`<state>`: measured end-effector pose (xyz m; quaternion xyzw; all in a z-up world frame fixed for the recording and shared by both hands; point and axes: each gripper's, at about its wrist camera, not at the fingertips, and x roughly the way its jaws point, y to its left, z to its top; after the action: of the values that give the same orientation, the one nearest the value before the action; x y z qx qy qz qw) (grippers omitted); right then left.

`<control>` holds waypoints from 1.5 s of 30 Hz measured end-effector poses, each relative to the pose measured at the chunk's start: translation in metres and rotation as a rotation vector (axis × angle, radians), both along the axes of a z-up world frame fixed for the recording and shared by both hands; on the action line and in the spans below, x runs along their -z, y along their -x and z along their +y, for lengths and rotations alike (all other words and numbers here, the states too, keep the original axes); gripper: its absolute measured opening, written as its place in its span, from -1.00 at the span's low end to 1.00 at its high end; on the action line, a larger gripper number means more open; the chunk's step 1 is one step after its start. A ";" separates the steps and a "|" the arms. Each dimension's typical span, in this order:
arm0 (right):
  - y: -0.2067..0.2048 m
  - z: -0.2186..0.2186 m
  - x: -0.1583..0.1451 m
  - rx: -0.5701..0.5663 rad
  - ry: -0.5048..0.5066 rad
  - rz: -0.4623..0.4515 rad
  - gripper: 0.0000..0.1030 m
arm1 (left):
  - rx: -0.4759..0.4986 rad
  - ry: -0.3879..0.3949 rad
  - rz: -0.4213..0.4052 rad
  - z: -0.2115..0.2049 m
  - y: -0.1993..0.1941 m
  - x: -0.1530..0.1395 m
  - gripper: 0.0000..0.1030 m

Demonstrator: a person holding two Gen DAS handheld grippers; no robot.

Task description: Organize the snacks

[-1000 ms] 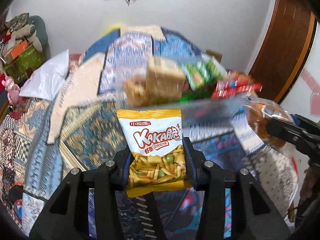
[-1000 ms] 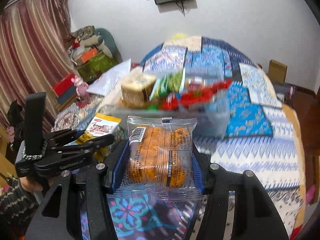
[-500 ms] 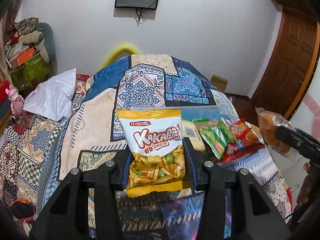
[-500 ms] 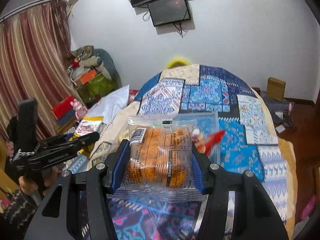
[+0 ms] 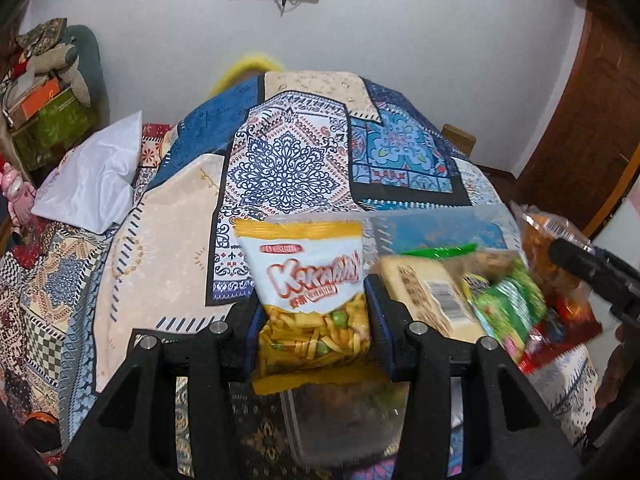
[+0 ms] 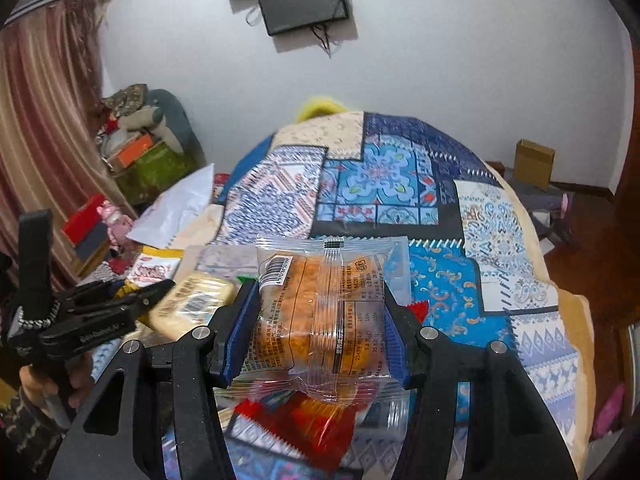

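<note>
Snacks fill both grippers above the patchwork-quilted bed [image 5: 288,168]. The left gripper [image 5: 314,320] is clamped on a yellow-and-white Kakapai crisp packet [image 5: 308,280]; at its 3 o'clock a clear plastic bin [image 5: 436,228] holds more packets. The right gripper [image 6: 318,320] is clamped on a clear-wrapped orange cake [image 6: 324,312].

Glossy plastic snack wrappers [image 6: 320,312]; matt, seemingly cotton quilt [image 5: 288,168].

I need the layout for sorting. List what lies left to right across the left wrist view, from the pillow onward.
White pillow → yellow Kakapi snack bag in the left gripper → pale yellow packet → green packet → orange pastry pack in the right gripper.
</note>
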<state>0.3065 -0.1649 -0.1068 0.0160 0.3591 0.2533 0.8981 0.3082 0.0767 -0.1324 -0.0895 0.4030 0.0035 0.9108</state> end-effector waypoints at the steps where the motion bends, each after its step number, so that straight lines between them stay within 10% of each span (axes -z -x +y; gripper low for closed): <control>1: -0.004 0.003 0.005 -0.001 0.012 0.006 0.02 | -0.002 0.006 0.009 0.001 -0.006 0.003 -0.12; 14: 0.002 0.008 -0.002 -0.015 0.104 -0.028 0.09 | 0.002 -0.011 -0.043 0.002 0.007 -0.008 0.25; 31: 0.091 -0.014 -0.078 -0.066 -0.013 -0.172 0.13 | 0.055 -0.054 -0.309 -0.033 0.135 -0.123 0.31; 35: 0.119 -0.022 -0.098 -0.066 -0.059 -0.216 0.16 | 0.019 -0.084 -0.395 -0.042 0.171 -0.144 0.60; 45: 0.177 -0.032 -0.117 -0.019 -0.081 -0.335 0.93 | -0.026 -0.108 -0.498 -0.062 0.229 -0.162 0.92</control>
<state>0.1300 -0.1968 0.0099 0.0064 0.1938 0.2752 0.9416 0.0792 0.0149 0.0300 -0.0440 0.1641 0.0145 0.9854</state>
